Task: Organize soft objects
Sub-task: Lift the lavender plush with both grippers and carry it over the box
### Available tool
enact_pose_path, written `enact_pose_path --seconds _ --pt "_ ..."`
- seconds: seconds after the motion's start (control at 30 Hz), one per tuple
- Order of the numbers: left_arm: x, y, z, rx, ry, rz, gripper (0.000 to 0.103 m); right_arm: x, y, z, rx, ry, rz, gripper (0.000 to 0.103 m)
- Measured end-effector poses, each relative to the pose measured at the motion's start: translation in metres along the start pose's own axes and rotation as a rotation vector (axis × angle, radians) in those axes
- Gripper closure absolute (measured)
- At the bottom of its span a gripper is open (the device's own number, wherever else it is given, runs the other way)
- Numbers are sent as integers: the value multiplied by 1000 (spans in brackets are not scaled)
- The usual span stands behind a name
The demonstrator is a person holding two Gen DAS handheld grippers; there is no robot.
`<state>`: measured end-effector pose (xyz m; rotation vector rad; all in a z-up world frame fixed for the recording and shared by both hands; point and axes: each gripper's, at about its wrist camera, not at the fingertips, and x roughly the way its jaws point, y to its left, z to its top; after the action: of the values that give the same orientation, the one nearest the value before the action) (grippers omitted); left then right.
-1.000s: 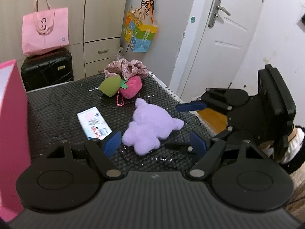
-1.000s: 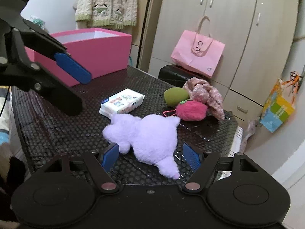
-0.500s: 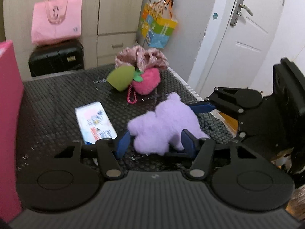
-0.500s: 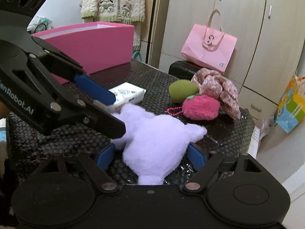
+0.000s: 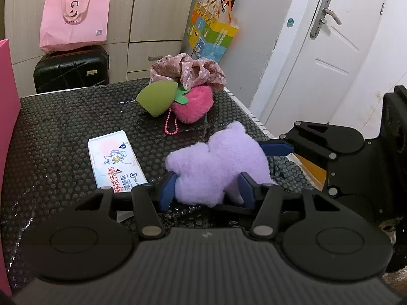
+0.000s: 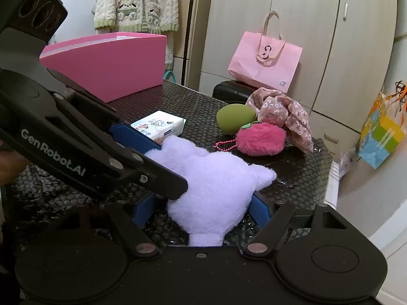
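A purple plush toy (image 5: 216, 162) (image 6: 216, 180) lies near the table's edge, with both grippers around it. My left gripper (image 5: 207, 189) has its jaws closing, and both blue pads press a lobe of the plush. Seen in the right wrist view, its fingers (image 6: 132, 137) clamp the toy from the left. My right gripper (image 6: 203, 211) straddles the toy's other end with its jaws closing; the right pad touches the fur and a small gap shows at the left pad. Farther back sit a green sponge egg (image 5: 156, 100), a pink fluffy strawberry (image 5: 194, 106) and a floral scrunchie (image 5: 188, 72).
A pack of wet wipes (image 5: 115, 162) lies left of the plush on the black bubble-wrap table top (image 5: 63, 127). A tall pink box (image 6: 109, 61) stands at the far side. Beyond the table are a black suitcase (image 5: 71, 73), a pink bag (image 5: 73, 17) and a white door (image 5: 330, 50).
My left gripper came down over the plush and its jaws narrowed from wide apart onto the toy. The right gripper moved in closer, so the plush now sits between its fingers.
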<state>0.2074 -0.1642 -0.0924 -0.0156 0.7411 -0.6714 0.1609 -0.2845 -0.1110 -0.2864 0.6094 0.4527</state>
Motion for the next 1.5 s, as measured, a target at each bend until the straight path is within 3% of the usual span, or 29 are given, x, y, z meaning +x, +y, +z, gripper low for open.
enact_pose_path --seconds 0.27,0.57,0.9,1.13,1.37,1.43,1.5 --pt "-8 -4 -2 2 2 -2 51 -5 8 1 29 9 -52 27" --pt "-38 -9 -8 17 14 -14 50 -25 23 0 112 3 -19 27" --pt "-78 -6 -28 17 18 -30 50 -47 65 -1 117 -5 -40 27" --pt "-109 5 -38 -33 35 -46 50 -61 90 9 143 17 0 27" --pt "-145 33 -47 -155 109 -137 50 -78 122 25 134 36 82 28" --pt "-161 43 -50 -181 105 -136 50 -80 131 31 126 40 109 36" --pt "-177 50 -51 -189 97 -130 50 -81 142 39 112 35 134 37"
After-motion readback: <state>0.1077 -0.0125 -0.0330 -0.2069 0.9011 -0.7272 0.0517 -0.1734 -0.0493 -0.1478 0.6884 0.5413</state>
